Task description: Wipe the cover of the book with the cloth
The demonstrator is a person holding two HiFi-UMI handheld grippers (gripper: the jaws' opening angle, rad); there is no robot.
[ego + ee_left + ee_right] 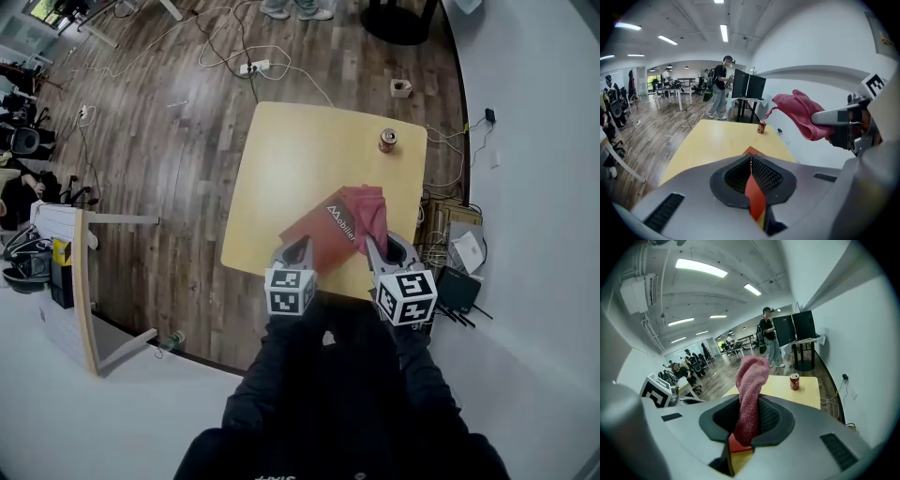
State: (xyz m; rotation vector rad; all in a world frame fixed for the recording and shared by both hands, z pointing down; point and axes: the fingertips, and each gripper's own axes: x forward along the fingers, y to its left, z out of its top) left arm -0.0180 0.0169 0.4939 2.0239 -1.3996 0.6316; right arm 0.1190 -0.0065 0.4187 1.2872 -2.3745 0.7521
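**Two hand-held grippers, cloth and book at near table edge**

Right gripper (386, 247): jaws clamped on a pink terry cloth (751, 380). In its own view the cloth rises out of the jaws as a thick roll at frame centre. Below the roll, a patch of red and a patch of yellow show in the slot.

Left gripper (298, 247): jaws drawn to a thin slit. A red sliver of the book (323, 234) and a bit of yellow show in the slit. No view settles whether the jaws pinch the book or only stand over it.

Book: lies askew on the near part of the yellow table (300, 150), at lower centre of the head view. Its near edge is at both grippers' tips. The cover is red-brown with white lettering, and the cloth overlaps its right part.

View differences: only the head view shows the full cover and lettering. The left gripper view shows just a red corner beyond its jaw tips, and the right gripper side-on with the cloth bulging forward. Both gripper views show a red drink can (387, 141) at the table's far edge and a standing person (769, 336) beside dark monitors (749, 86).
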